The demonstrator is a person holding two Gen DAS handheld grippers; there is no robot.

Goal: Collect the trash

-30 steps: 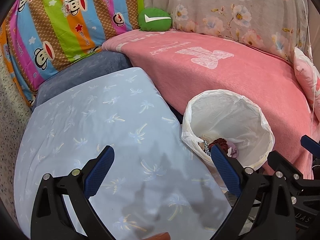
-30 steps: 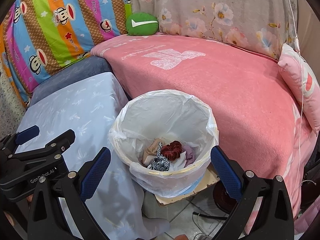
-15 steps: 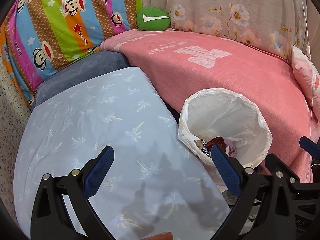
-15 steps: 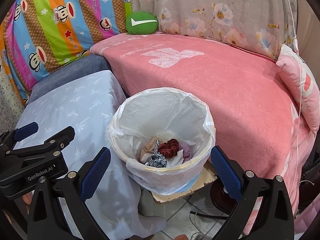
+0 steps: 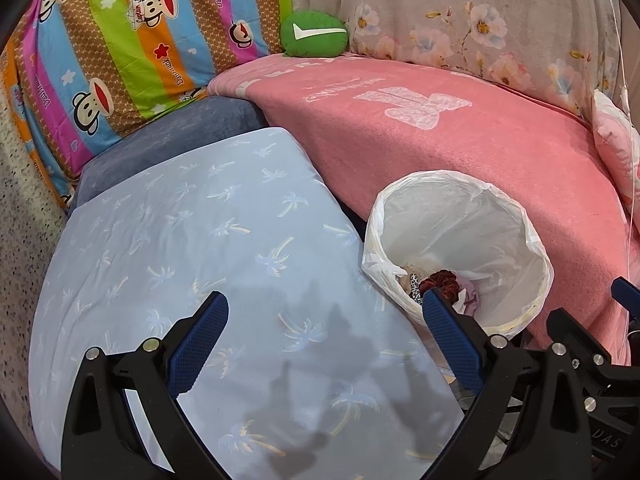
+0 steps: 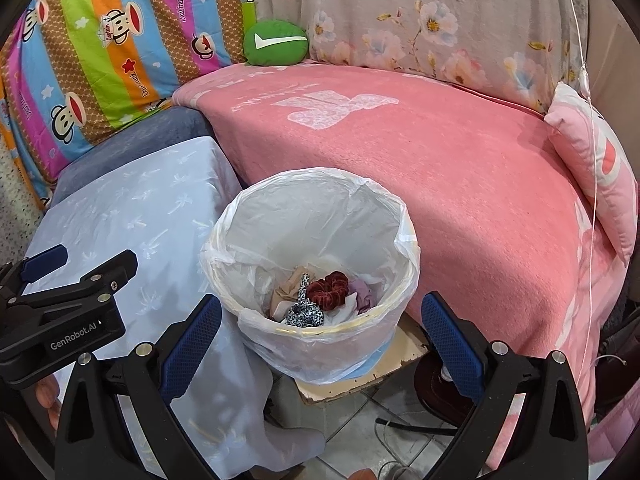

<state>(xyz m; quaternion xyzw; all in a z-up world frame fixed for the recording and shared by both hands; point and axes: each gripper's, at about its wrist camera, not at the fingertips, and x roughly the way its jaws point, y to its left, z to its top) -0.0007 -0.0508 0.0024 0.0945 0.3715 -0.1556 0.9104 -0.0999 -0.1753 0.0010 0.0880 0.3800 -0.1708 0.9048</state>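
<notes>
Both wrist views look down, side by side, sharing the lined bin (image 5: 460, 256) (image 6: 316, 240).

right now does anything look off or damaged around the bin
Yes, under the bin. It stands on a cream board whose front edge is chipped and peeling, and the bin's base overhangs that edge. Inside are cloth scraps and a dark red scrunchie; nothing has spilled. Both tools, left and right, are open and empty.

Pink blanket (image 6: 460, 184), pale-blue palm-print cloth (image 5: 200, 260), white bin liner (image 6: 312, 216), striped monkey-print pillow (image 6: 108, 40).
</notes>
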